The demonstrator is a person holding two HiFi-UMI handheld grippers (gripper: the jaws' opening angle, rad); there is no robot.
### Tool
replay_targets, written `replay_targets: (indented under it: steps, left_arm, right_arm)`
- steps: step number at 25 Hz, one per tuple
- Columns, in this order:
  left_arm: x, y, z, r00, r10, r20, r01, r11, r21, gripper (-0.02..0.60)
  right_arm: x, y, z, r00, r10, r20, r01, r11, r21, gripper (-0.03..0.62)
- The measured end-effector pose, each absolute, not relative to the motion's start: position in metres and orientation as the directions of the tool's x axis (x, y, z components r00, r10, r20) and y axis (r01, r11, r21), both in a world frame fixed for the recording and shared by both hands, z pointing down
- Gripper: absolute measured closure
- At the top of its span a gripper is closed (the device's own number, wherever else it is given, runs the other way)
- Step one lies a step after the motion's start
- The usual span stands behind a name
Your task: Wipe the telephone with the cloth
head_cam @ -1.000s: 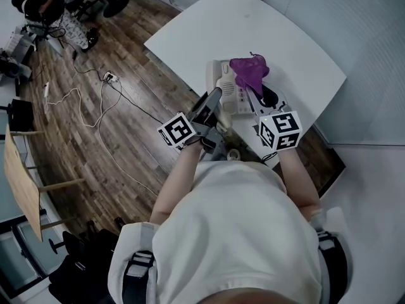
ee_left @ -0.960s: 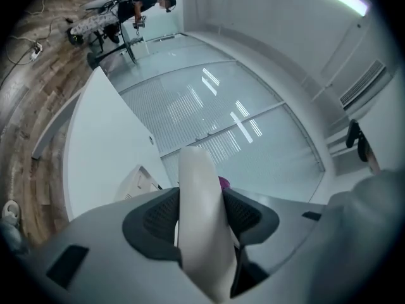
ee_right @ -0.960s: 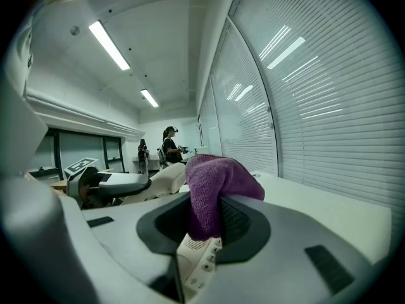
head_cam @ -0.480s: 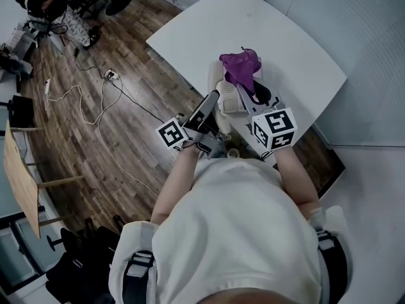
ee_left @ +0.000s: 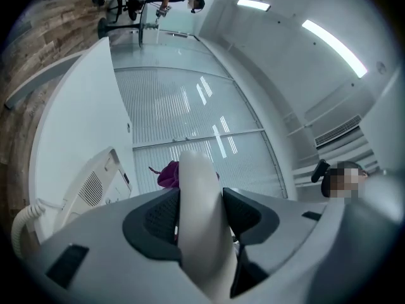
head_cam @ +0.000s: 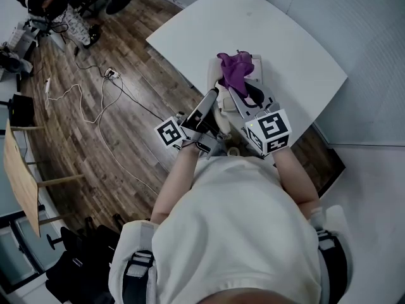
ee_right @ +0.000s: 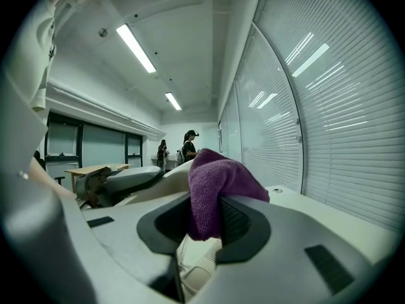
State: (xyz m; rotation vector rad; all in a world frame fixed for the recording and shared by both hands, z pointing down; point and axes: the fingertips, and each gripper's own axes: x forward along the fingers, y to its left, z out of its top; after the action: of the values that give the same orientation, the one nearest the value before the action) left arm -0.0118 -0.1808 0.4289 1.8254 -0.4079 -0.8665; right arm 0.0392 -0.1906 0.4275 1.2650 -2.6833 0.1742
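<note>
Left claw (ee_left: 201, 215) is clamped on the handset (ee_left: 193, 182), beside the telephone (ee_left: 95, 183). Right claw (ee_right: 205, 223) pinches the purple cloth (ee_right: 218, 179) over the telephone's far end, on the white bench (head_cam: 202, 24). Wiping seems under way; next, drag the cloth across its top.

The cloth (head_cam: 234, 68) and right gripper (head_cam: 233, 88) cover much of the telephone (head_cam: 257, 68) in the head view. The handset (ee_left: 201, 227) runs off the left gripper view's bottom edge, its lower end unseen.
</note>
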Motion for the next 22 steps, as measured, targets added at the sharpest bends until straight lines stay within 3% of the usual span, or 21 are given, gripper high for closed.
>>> replay_targets:
  steps: [22]
  left_arm:
    - [-0.014, -0.183, 0.433, 0.664, -0.638, -0.389, 0.139, -0.406, 0.903, 0.36]
  right_arm:
    - [0.017, -0.169, 0.447, -0.68, -0.681, 0.271, -0.668, 0.728, 0.155, 0.496]
